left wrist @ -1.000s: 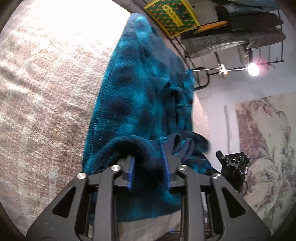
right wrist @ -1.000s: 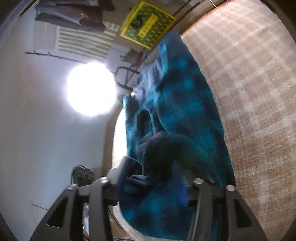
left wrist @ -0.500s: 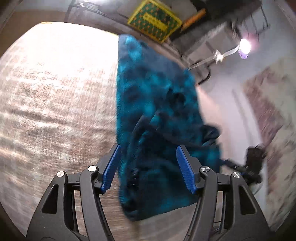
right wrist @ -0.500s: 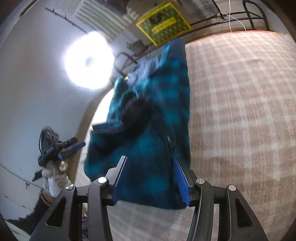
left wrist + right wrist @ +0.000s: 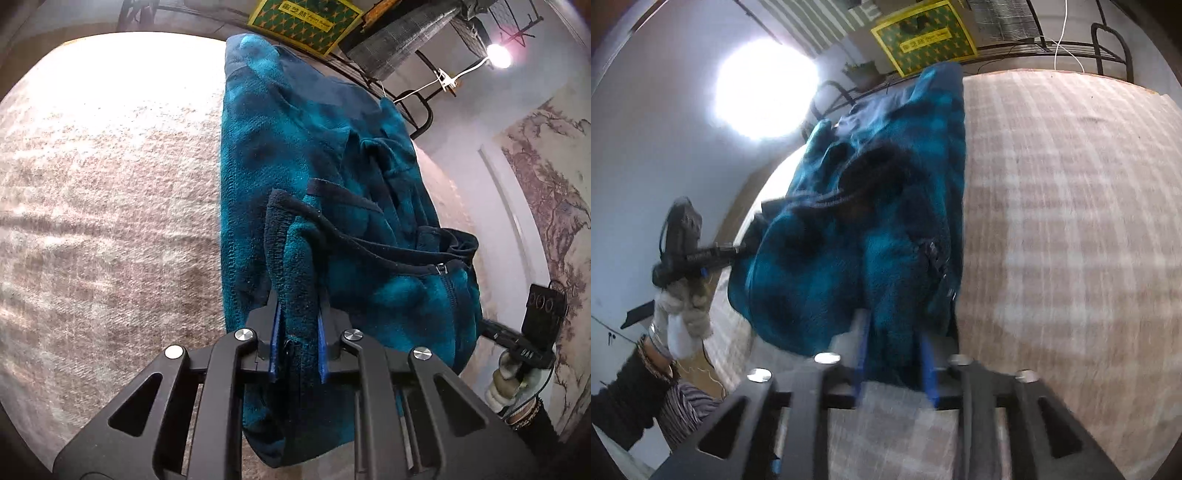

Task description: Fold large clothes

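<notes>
On bed: both hand-held grippers, earlier wider, closing on teal fleece point(image 5: 295, 177).

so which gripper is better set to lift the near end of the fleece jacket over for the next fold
Left, probably. The left gripper is closing on the teal fleece jacket with its hem sharply visible between the pads; the right gripper is closing too, but its view is blurred.

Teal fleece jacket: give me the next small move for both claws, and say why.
Probably finish both pinches before lifting. The left claw is closing on a bunched fold near the dark trim of the teal fleece jacket, and the right claw is closing with the near edge between its jaws. The garment lies crumpled on the plaid bedcover, so a firm hold should come first.
</notes>
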`<state>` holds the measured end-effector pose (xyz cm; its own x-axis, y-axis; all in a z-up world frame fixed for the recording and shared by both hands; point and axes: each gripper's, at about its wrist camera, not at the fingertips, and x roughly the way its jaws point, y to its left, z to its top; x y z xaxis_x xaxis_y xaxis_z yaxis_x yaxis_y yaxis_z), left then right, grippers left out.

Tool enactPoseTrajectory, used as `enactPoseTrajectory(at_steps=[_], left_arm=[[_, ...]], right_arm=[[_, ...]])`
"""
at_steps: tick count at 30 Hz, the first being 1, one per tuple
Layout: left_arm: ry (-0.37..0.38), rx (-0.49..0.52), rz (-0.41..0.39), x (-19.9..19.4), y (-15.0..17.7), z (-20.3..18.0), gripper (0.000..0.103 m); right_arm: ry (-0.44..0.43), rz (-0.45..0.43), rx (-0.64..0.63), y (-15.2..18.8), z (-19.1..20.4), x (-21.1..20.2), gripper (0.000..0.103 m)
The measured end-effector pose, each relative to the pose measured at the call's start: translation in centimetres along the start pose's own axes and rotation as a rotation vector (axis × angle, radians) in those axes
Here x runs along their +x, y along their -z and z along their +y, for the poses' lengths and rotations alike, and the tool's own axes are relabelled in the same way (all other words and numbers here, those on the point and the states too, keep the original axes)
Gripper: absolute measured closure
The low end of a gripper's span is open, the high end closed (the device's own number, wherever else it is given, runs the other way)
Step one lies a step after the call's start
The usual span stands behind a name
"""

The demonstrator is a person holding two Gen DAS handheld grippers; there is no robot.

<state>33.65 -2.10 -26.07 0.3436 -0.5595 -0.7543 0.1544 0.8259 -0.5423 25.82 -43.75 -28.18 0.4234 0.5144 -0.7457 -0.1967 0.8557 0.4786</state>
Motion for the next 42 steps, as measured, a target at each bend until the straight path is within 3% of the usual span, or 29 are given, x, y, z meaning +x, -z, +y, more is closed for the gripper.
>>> enactPoseTrajectory(at_steps=[3, 5, 7, 9, 10, 11, 12, 14, 15, 17, 18, 20, 22, 24, 26, 27, 28, 29, 30, 33, 37, 39, 42], left_arm=[[-0.003, 0.019, -0.025, -0.2, -0.3, -0.6, 0.08], [-0.011, 0.039, -0.045, -0.2, -0.5, -1.0, 0.066], [-0.016, 0.079, -0.054, 0.0, -0.7, -1.8, 0.062], [-0.029, 0.119, -0.053, 0.6, -1.0, -2.4, 0.062], [-0.038, 0.149, -0.046, 1.1, -1.2, -2.7, 0.065], [-0.042, 0.159, -0.042, 1.3, -1.3, -2.7, 0.085], [-0.033, 0.147, -0.03, 1.5, -1.6, -2.5, 0.088], [0.09, 0.054, -0.04, 0.2, -2.1, -1.7, 0.091], [0.145, 0.029, -0.06, -0.7, -2.4, -1.4, 0.091], [0.141, 0.045, -0.106, -1.5, -3.0, -1.3, 0.091], [0.107, 0.048, -0.111, -1.1, -3.4, -0.8, 0.091], [0.101, 0.004, -0.068, 0.8, -3.8, 0.6, 0.091], [0.033, 0.032, -0.039, 3.0, -3.5, 1.0, 0.089], [0.019, 0.046, -0.052, 3.4, -3.4, 0.9, 0.086], [0.023, 0.044, -0.046, 3.2, -3.6, 0.8, 0.083], [0.032, 0.038, -0.046, 2.9, -3.7, 0.7, 0.083], [0.027, 0.041, -0.05, 2.4, -3.7, 0.6, 0.076], [0.014, 0.049, -0.055, 1.9, -3.9, 0.6, 0.069], [-0.006, 0.066, -0.072, 1.1, -3.9, 0.3, 0.067], [-0.06, 0.133, -0.132, -1.2, -3.1, -1.0, 0.067], [-0.051, 0.268, -0.197, -3.4, -0.6, -5.4, 0.067], [0.015, 0.312, -0.178, -3.0, 0.5, -7.4, 0.067], [0.043, 0.374, -0.102, -0.1, 2.0, -9.7, 0.067]], right_arm=[[0.048, -0.069, -0.045, -2.1, -0.2, -1.0, 0.049], [0.037, -0.102, -0.049, -2.9, -0.3, -1.5, 0.044], [0.008, -0.104, -0.073, -3.8, 0.3, -1.3, 0.039], [0.036, -0.079, -0.141, -4.5, 1.3, 0.0, 0.037], [0.079, -0.066, -0.185, -4.9, 1.8, 1.0, 0.041], [0.103, -0.061, -0.199, -5.0, 1.9, 1.7, 0.05], [0.117, -0.047, -0.205, -5.2, 2.0, 2.4, 0.083], [0.038, -0.039, -0.137, -5.7, 1.2, 2.7, 0.089], [-0.06, -0.066, -0.095, -6.0, 0.6, 1.9, 0.091], [-0.151, -0.106, -0.069, -6.8, -0.2, 0.6, 0.091], [-0.148, -0.116, -0.067, -7.0, -0.6, 0.4, 0.091], [-0.106, -0.107, -0.018, -7.3, -2.2, 1.2, 0.092], [-0.077, -0.061, 0.021, -6.9, -3.1, 3.3, 0.092], [-0.013, -0.034, 0.012, -6.5, -3.1, 4.8, 0.091], [-0.012, -0.032, 0.027, -6.7, -3.1, 4.7, 0.09], [-0.005, -0.028, 0.032, -6.9, -3.1, 4.5, 0.085], [0.003, -0.029, 0.036, -6.9, -3.0, 4.1, 0.074], [0.015, -0.036, 0.031, -6.9, -2.7, 3.5, 0.071], [0.029, -0.042, 0.02, -6.9, -2.4, 3.0, 0.067], [0.106, -0.096, -0.081, -6.2, -0.1, -0.2, 0.066], [0.052, -0.168, -0.247, -4.8, 4.4, -2.9, 0.066], [0.025, -0.156, -0.313, -3.9, 6.0, -2.5, 0.066], [0.088, -0.075, -0.387, -2.0, 7.3, 0.2, 0.066]])
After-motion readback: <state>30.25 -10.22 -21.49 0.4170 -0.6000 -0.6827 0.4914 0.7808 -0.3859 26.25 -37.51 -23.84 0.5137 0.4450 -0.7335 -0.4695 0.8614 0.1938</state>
